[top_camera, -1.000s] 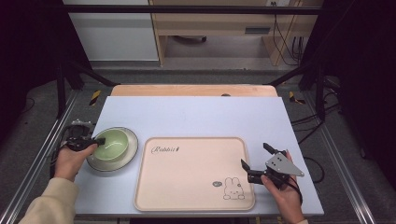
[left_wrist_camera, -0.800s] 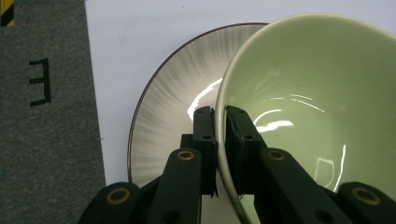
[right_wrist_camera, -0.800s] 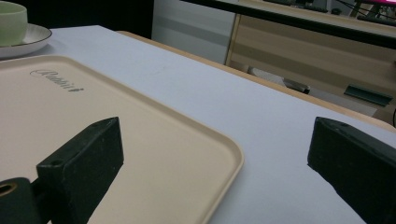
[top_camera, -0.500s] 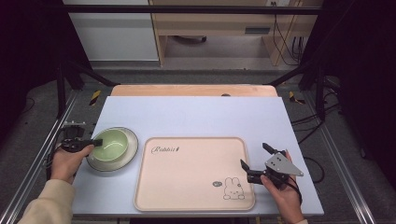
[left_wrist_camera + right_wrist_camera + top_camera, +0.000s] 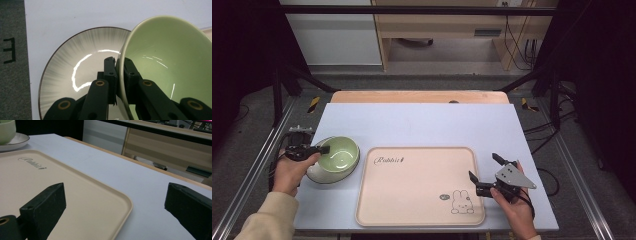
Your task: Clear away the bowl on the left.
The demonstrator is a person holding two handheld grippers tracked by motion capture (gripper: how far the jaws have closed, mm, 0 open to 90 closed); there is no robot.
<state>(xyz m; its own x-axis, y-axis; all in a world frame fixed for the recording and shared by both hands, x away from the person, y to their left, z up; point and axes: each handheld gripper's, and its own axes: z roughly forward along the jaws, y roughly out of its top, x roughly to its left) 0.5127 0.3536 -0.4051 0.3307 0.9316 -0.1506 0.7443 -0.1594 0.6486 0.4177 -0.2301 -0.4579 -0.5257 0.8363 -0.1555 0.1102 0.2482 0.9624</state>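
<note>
the pale blue table top (image 5: 422, 122) lies bare beyond the flat beige rabbit-printed tray (image 5: 417, 190), giving open passage across the far half. at the left, the tilted green ceramic bowl (image 5: 338, 152) and the grey streaked plate (image 5: 75, 72) under it block the strip between tray and table edge.

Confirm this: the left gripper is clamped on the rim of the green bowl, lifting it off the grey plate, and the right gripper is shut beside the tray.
Not quite: the right gripper is open, its jaws spread wide apart in the right gripper view. The rest stands: the left gripper pinches the green bowl above the grey plate, beside the tray.
</note>
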